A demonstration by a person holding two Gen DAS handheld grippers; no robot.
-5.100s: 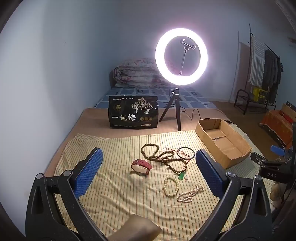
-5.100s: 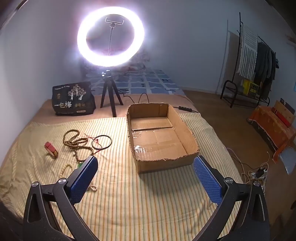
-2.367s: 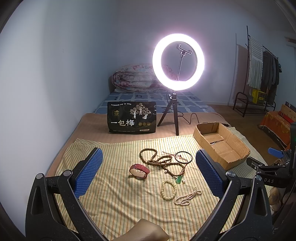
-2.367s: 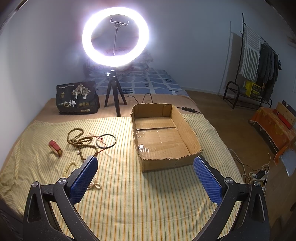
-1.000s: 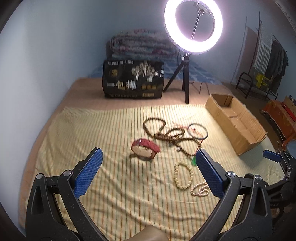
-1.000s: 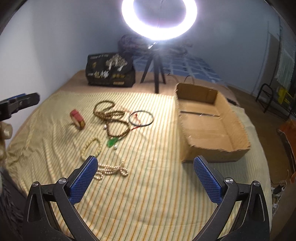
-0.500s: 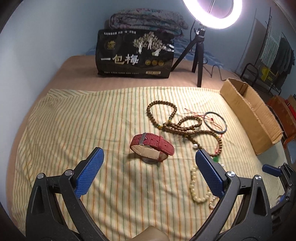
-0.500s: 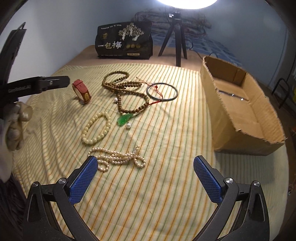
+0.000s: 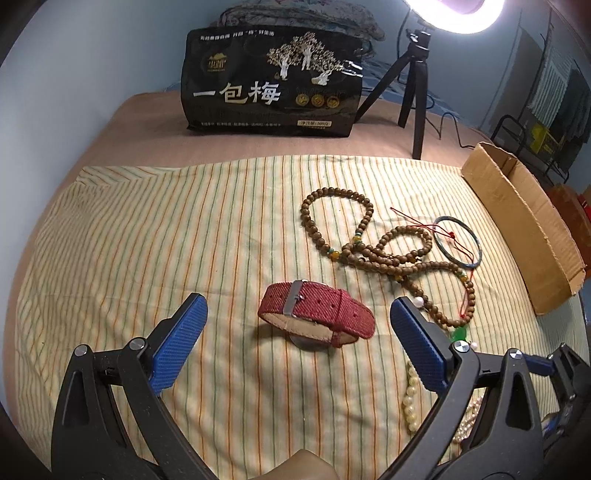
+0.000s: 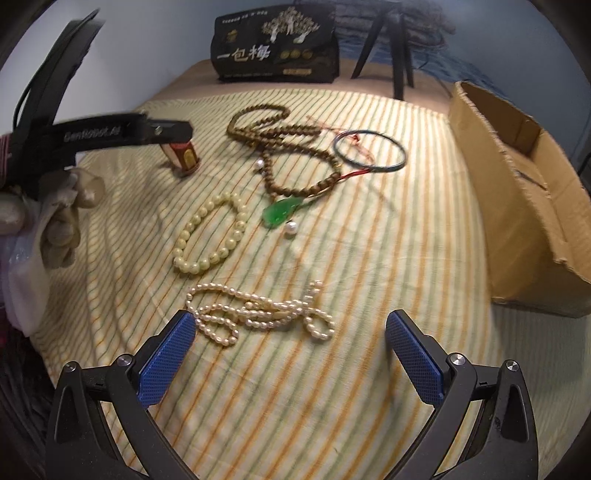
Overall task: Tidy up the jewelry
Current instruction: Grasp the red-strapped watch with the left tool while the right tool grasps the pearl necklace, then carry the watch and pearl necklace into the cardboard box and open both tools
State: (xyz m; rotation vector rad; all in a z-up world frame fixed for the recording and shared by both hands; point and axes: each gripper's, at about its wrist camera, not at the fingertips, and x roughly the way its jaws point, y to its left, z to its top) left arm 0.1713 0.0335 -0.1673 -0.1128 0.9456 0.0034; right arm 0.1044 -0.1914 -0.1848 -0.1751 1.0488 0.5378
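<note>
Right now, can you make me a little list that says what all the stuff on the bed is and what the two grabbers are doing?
left gripper: open, red watch between its fingers, not gripped
right gripper: open, over pearl necklace
cream bracelet: on striped cloth
brown bead necklace: tangled, green pendant
dark bangle: beside brown beads
cardboard box: open, no jewelry visible inside

A red strap watch [image 9: 316,317] lies between the left gripper's [image 9: 295,339] wide-spread fingers; a tangled pearl necklace [image 10: 258,314] lies just ahead of the right gripper [image 10: 290,354].

Black snack bag with gold lettering [image 9: 271,83], black tripod [image 9: 413,85], lit ring light [image 9: 458,9], clothes rack [image 9: 546,110], folded quilt [image 9: 295,16], blue wall [image 9: 92,66]
</note>
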